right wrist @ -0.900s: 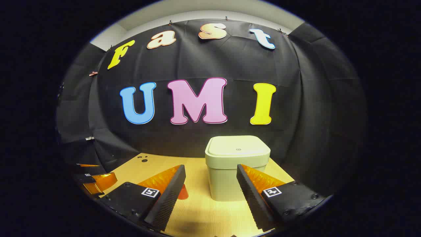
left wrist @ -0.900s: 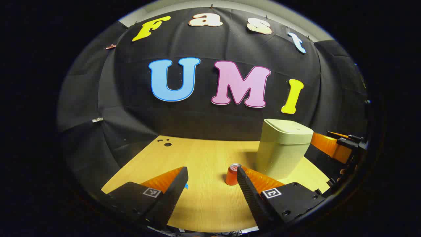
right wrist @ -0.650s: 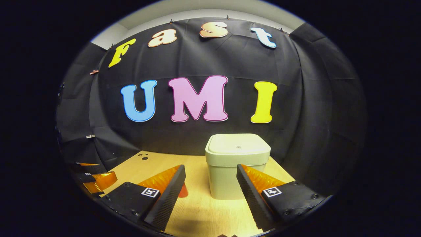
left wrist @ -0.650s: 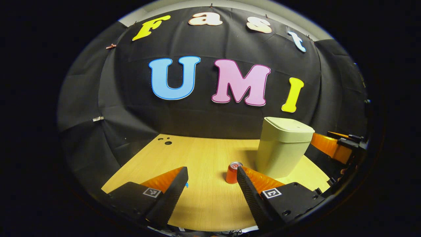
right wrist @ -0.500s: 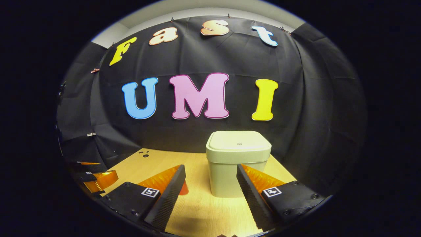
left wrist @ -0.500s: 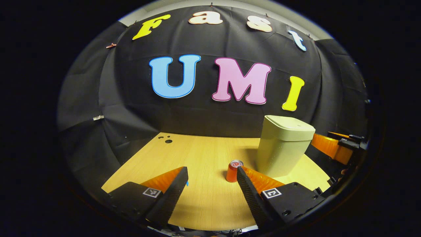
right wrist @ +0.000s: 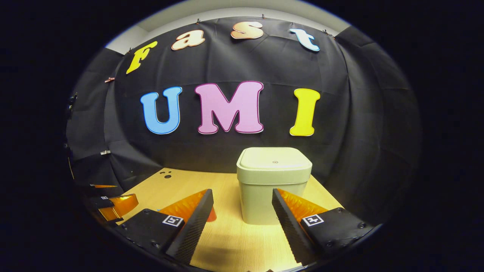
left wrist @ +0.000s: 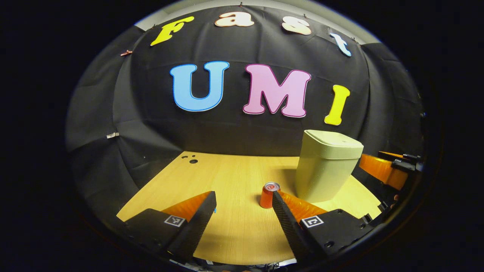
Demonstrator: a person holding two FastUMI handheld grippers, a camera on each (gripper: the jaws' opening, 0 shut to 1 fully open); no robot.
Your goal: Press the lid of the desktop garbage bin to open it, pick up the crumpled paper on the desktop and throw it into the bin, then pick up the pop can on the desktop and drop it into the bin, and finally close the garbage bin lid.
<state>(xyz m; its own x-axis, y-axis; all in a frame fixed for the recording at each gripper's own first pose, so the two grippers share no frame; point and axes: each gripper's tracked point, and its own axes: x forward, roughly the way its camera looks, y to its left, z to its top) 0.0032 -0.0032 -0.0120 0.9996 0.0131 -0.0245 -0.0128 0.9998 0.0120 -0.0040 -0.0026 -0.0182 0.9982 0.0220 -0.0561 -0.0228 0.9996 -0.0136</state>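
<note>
- Left gripper (left wrist: 244, 198): jaws spread, holding nothing, low in the left gripper view above the counter (left wrist: 227, 177).
- Can (left wrist: 267, 195) stands upright, long axis vertical, top up, lower centre, just beside the right finger's tip.
- Bin (left wrist: 326, 164) stands upright at centre right, lid shut.
- Right gripper (right wrist: 242, 198): jaws spread, empty; the bin (right wrist: 273, 183) sits centred beyond them, the can (right wrist: 211, 215) partly hidden behind the left finger.

A light wooden desktop (left wrist: 227, 177) stands against a draped black cloth wall (right wrist: 340, 113), a pale wall strip (right wrist: 227, 13) above.
</note>
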